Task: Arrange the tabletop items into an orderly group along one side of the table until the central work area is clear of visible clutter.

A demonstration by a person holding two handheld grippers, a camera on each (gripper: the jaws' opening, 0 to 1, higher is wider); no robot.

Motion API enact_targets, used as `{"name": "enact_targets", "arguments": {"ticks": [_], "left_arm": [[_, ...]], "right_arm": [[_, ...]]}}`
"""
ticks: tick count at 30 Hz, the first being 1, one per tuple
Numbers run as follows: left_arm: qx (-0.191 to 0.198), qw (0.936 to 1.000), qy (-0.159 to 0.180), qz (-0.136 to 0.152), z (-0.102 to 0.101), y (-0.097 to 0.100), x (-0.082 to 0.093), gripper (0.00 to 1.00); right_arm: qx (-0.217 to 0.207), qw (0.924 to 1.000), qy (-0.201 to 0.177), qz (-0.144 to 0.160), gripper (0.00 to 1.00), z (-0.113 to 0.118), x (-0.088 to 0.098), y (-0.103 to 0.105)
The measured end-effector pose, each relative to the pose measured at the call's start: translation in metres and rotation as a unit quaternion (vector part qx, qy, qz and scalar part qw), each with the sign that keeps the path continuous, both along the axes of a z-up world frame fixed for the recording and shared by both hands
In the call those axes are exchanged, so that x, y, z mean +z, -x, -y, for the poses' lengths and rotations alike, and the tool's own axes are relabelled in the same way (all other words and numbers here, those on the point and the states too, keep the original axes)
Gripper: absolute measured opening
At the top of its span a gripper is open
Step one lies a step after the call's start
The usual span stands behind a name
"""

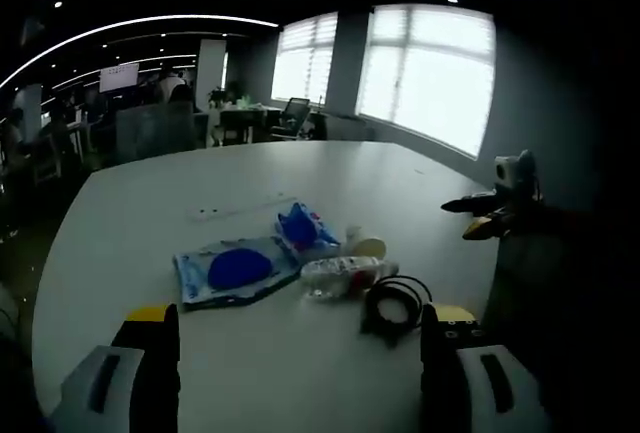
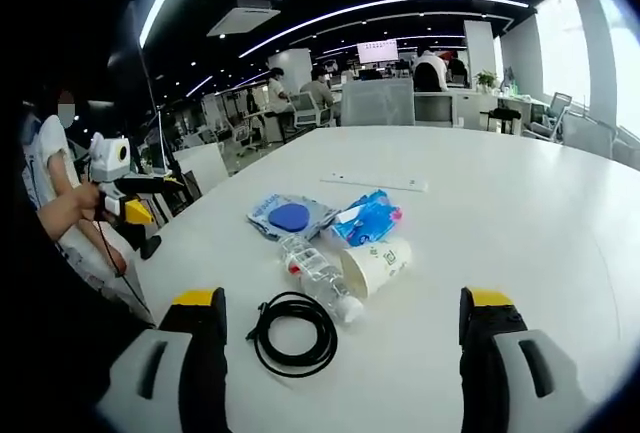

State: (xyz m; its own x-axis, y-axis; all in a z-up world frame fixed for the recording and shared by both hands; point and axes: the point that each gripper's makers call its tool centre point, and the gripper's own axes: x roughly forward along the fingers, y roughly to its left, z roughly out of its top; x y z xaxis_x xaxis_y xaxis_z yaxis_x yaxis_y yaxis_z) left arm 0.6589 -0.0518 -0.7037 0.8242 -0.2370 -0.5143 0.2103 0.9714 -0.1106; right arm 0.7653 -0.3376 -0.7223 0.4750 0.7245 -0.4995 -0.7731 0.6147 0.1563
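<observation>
Black coiled cable (image 2: 293, 332) lies beside plastic bottle (image 2: 317, 273) and paper cup (image 2: 375, 262)

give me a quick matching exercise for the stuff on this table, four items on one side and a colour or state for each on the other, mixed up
Items:
1. cable
2. paper cup
3. plastic bottle
4. flat packet

Descriptions:
A. clear, lying on its side
B. black, coiled in a loop
C. holds a round blue shape
D. pale, tipped over with its mouth toward the camera of the right gripper view

Pairs: 1-B, 2-D, 3-A, 4-C
</observation>
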Motion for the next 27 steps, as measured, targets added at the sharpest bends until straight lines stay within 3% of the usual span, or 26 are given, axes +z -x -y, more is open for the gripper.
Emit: {"name": "enact_targets", "arguments": {"ticks": [9,27], "left_arm": [[-0.005,1.0,-0.003,0.001,0.0,0.0,0.001,1.0],[0.019,0.9997,0.009,0.015,-0.005,0.005,0.008,1.0]], "right_arm": [[-0.012,0.9999,-0.01,-0.006,0.91,0.0,-0.002,-0.004],[0.013,0.9998,-0.003,-0.013,0.87,-0.01,-0.007,0.001]]}}
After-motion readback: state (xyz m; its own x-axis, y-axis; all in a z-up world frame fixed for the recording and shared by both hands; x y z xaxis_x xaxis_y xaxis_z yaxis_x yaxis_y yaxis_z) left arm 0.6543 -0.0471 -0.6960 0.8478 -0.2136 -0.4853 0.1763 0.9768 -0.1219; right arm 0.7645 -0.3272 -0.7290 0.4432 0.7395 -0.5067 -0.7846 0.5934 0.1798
